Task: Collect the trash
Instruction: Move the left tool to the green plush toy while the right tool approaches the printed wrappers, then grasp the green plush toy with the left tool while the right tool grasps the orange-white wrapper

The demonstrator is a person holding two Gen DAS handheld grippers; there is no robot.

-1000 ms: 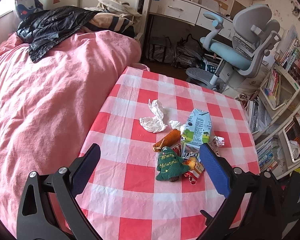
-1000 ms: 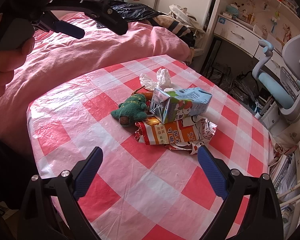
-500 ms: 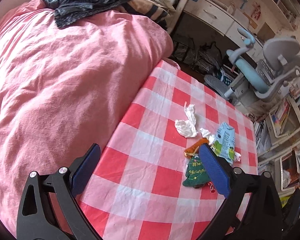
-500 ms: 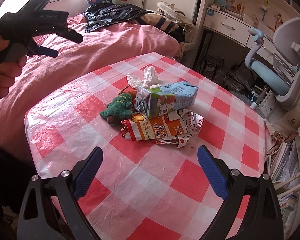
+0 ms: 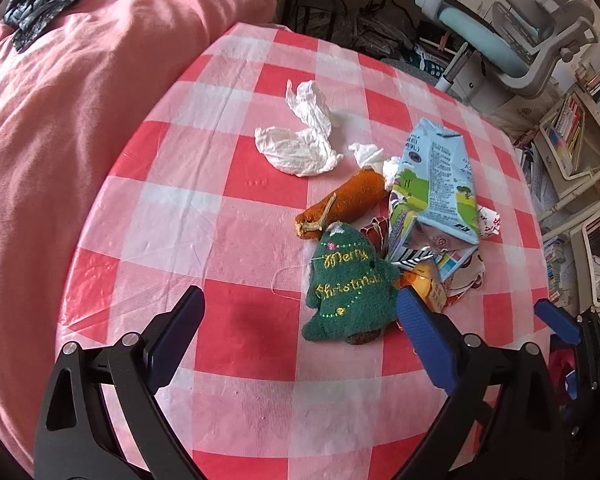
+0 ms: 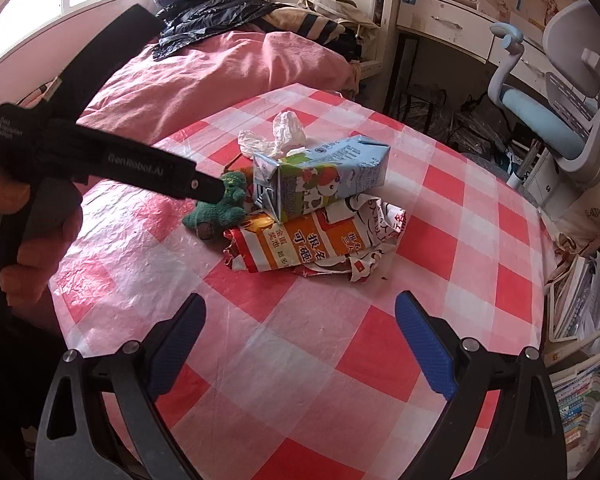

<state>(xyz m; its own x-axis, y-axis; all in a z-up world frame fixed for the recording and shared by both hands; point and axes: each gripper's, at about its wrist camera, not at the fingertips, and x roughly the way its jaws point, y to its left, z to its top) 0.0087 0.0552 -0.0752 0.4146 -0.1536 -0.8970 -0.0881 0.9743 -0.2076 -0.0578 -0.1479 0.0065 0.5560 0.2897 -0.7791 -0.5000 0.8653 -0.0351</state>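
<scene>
- Altogether, a small heap of litter lies on a table under a red-and-white checked cloth (image 5: 236, 184), right of middle in the left wrist view.
- One crumpled white tissue (image 5: 300, 140) lies at the far side of the heap, a little apart from the rest.
- One light blue milk carton (image 5: 436, 184) lies on its side atop one crushed orange snack wrapper (image 6: 300, 248). The wrapper has printed characters too small to read surely.
- One orange carrot-shaped soft toy (image 5: 344, 204) lies against the carton.
- One green felt tree (image 5: 348, 288) reads "Merry Christmas" in gold stitching; it touches the carrot toy's near end.
- One left gripper (image 5: 300, 320) hangs over the near cloth, jaws wide and closing. Its right finger (image 5: 424, 336) is just beside the tree, pinching nothing.
- One right gripper (image 6: 300, 332) is spread wide above bare cloth, nearer than the heap, holding nothing.
- One hand (image 6: 32, 216) grasps the left tool, whose side reads "GenRobot.AI".
</scene>
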